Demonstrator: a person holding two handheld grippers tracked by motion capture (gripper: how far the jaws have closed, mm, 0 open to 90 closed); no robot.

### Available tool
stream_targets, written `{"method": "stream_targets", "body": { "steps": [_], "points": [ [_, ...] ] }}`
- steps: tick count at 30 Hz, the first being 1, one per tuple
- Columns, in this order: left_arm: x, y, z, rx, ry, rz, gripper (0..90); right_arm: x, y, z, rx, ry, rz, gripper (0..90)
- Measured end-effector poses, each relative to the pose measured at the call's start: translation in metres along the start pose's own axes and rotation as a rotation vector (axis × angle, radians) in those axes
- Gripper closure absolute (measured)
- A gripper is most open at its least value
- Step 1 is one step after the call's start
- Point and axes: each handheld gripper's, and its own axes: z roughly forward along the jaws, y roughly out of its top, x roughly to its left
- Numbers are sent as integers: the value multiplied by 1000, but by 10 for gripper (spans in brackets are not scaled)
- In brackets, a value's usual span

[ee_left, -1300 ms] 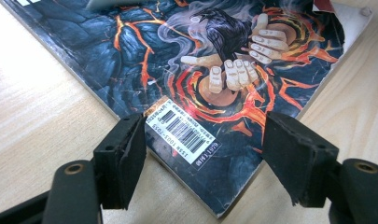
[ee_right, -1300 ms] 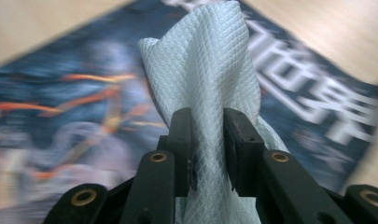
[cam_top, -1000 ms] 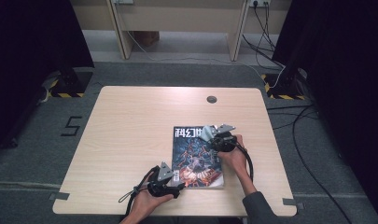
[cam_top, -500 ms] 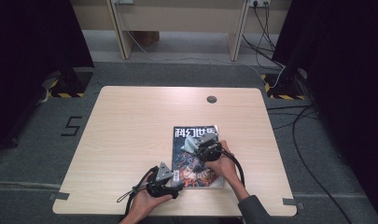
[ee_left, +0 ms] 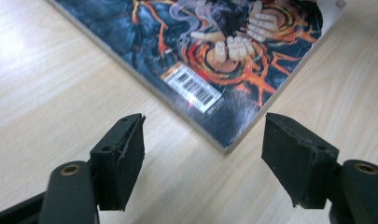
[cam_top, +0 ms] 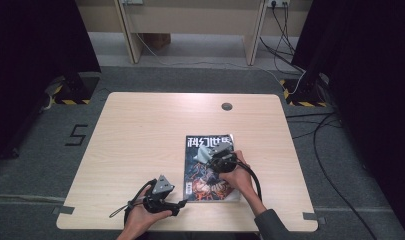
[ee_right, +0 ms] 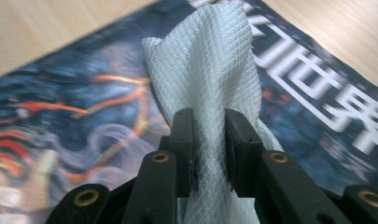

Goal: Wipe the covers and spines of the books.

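A magazine (cam_top: 202, 175) with a dark, fiery cover lies flat on the right half of the wooden table (cam_top: 140, 130). My right gripper (cam_top: 210, 155) rests over the cover's upper part, shut on a pale quilted cloth (ee_right: 205, 60) that stands up between its jaws (ee_right: 209, 126) above the magazine (ee_right: 84, 102). My left gripper (cam_top: 181, 205) lies by the table's near edge, just left of the magazine's near left corner. In the left gripper view it (ee_left: 203, 135) stands open with nothing between its pads, pointing at the corner with the barcode (ee_left: 191, 86); its jaws have just opened slightly wider.
A round cable hole (cam_top: 226, 106) sits near the table's far edge. Cables (cam_top: 290, 75) trail over the grey floor at the right, and a painted 5 (cam_top: 77, 135) marks the floor at the left. Dark curtains stand on both sides.
My right gripper has slid with the cloth leftward and toward the near edge across the magazine cover. My left gripper has shifted a little to the left.
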Motion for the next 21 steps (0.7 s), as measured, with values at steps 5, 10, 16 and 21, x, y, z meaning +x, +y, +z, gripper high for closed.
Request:
{"method": "stream_targets", "body": {
  "steps": [5, 10, 16, 21],
  "points": [
    [6, -5, -10, -12, 19, -12, 287, 21, 6, 2, -14, 52, -38, 754],
    [12, -9, -14, -9, 38, -22, 286, 41, 8, -1, -10, 107, -83, 753],
    [16, -9, -14, -7, 51, -26, 286, 32, 6, -1, -2, 77, -71, 745],
    [24, -9, -16, -16, 77, -43, 283, 19, 1, -4, 4, 51, -36, 748]
  ]
}}
